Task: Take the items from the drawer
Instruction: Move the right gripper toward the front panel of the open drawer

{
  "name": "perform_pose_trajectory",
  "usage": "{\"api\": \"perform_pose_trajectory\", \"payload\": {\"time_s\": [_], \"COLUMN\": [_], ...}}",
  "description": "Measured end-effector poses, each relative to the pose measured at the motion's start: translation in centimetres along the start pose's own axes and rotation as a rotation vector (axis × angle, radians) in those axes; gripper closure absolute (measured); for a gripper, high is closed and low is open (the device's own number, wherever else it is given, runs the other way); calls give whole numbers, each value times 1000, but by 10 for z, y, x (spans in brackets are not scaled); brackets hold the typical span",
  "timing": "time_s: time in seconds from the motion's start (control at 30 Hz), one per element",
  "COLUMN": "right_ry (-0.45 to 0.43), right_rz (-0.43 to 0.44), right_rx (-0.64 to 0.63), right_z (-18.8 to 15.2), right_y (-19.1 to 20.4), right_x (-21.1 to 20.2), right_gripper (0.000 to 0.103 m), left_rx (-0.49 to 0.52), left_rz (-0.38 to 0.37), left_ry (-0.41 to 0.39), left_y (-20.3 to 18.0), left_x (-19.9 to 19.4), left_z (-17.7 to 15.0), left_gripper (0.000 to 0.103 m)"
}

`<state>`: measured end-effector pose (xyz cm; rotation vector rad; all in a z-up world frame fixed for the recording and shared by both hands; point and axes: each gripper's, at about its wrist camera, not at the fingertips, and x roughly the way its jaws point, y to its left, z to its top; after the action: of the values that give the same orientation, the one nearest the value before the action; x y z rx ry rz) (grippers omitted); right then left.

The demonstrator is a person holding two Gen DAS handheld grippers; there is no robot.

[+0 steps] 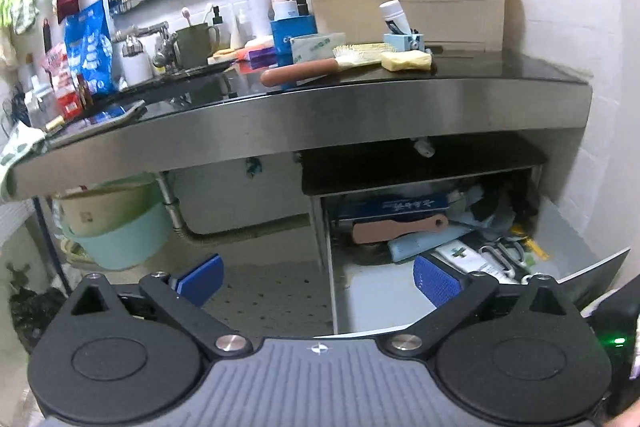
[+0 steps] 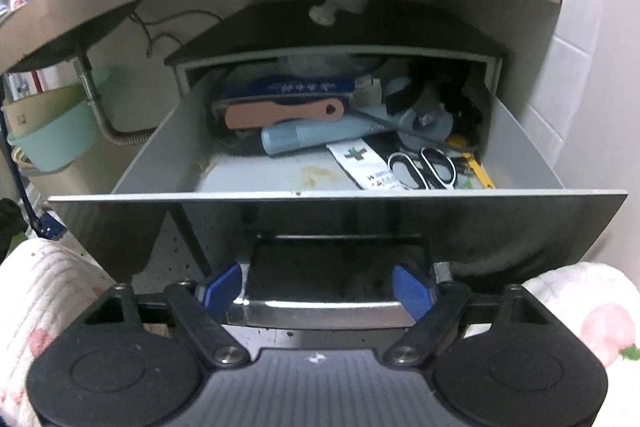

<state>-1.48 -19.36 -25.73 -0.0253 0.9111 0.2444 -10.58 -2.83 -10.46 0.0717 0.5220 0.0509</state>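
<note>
The grey drawer (image 2: 160,143) under the steel counter stands pulled open. Inside lie a pink flat brush (image 2: 280,115), a light blue tube (image 2: 316,139), a dark blue box (image 2: 288,87), scissors (image 2: 424,167) and a white packet (image 2: 360,163). My right gripper (image 2: 320,291) is open, its blue pads on either side of the drawer's chrome handle (image 2: 320,311), at the drawer front. My left gripper (image 1: 316,281) is open and empty, held in front of the drawer's left wall (image 1: 332,267). The same drawer items show in the left wrist view, with the pink brush (image 1: 396,229) foremost.
The black countertop (image 1: 500,71) carries a hairbrush (image 1: 320,67), a yellow sponge (image 1: 406,61), bottles and a beige bin (image 1: 404,11). A teal basin (image 1: 120,243) and a drain pipe (image 1: 176,219) sit under the counter at left. A tiled wall (image 1: 600,107) bounds the right.
</note>
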Motion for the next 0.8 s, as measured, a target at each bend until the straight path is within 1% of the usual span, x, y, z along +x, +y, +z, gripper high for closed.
{"api": "perform_pose_trajectory", "payload": {"time_s": [0.03,0.1,0.23,0.37,0.57,0.8], "right_ry": [10,28,46,52,49,44], "right_rz": [-4,-11,-24,-34,-56,-58], "right_rx": [-1,-2,-7,-13,-30,-27], "right_z": [1,2,5,6,5,5], "right_y": [1,2,4,6,11,11], "right_x": [3,8,17,23,26,23], "right_gripper": [27,28,28,26,25,25], "left_rx": [-17,-34,-56,-31,-25,-24], "left_rz": [-4,-5,-35,-21,-47,-80], "left_ry": [-11,-23,-45,-55,-77,-109], "left_y": [2,5,10,9,8,5], "left_x": [-1,-2,-5,-7,-11,-19], "left_z": [-1,0,1,3,2,1], "left_gripper": [1,1,1,1,1,1]}}
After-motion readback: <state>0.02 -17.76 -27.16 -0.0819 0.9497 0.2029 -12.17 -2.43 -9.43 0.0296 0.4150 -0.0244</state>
